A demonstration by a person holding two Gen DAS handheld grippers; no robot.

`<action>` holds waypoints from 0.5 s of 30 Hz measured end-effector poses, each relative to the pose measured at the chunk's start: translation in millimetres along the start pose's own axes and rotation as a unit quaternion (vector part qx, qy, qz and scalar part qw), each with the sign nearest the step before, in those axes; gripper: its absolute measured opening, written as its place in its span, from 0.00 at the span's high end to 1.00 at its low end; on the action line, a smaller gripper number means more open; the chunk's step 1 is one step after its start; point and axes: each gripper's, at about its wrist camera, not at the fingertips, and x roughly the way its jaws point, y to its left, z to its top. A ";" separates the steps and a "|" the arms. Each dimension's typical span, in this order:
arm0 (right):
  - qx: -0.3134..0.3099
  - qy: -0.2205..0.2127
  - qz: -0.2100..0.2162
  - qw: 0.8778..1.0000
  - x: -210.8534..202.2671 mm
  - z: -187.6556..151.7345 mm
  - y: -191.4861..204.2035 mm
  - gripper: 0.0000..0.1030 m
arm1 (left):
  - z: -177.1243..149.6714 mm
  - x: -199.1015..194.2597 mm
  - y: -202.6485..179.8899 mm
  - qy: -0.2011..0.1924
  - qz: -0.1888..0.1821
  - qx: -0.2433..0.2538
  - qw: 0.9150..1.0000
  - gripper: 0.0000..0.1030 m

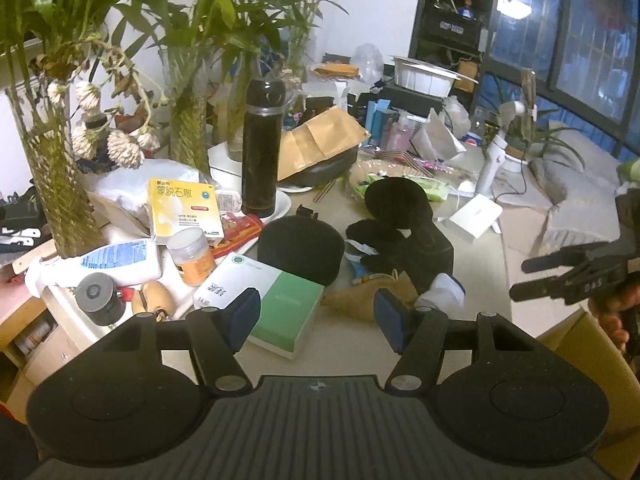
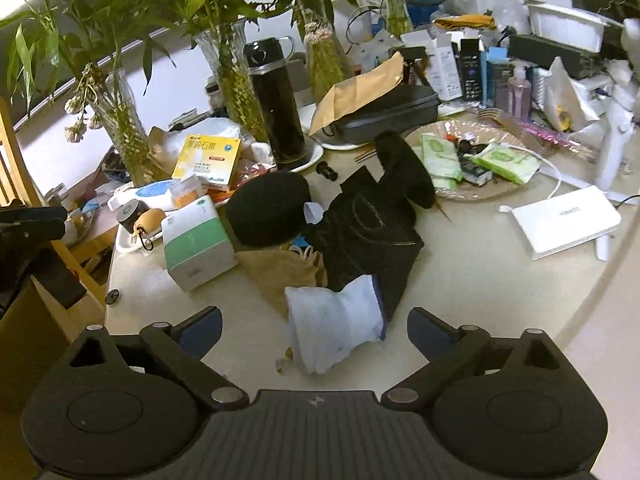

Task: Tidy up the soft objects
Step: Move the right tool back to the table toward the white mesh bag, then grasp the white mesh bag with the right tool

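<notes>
matt black cloth bag, glossy flask

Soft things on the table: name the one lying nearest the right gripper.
The pale blue pouch, lying between the open right gripper fingers; the tan bag and black clothes lie farther back.

Two black pads, one flask, perhaps four vases (clutter hides some).

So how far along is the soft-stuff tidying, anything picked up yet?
Nothing looks sorted yet. Both the left gripper and right gripper are open and empty. The black fabric pile, burlap pouch and pale blue pouch lie loose on the table, all left to do.
</notes>
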 end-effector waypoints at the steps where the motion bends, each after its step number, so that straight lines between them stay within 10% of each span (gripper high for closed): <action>1: -0.002 0.002 0.003 1.000 3.0 0.0 -0.7 0.04 | 0.1 0.7 0.8 0.001 0.000 -0.004 1.000 0.40; 15: -0.033 0.035 0.041 0.998 43.9 3.9 -5.9 0.20 | -1.8 10.0 1.6 0.017 0.019 -0.012 1.000 0.40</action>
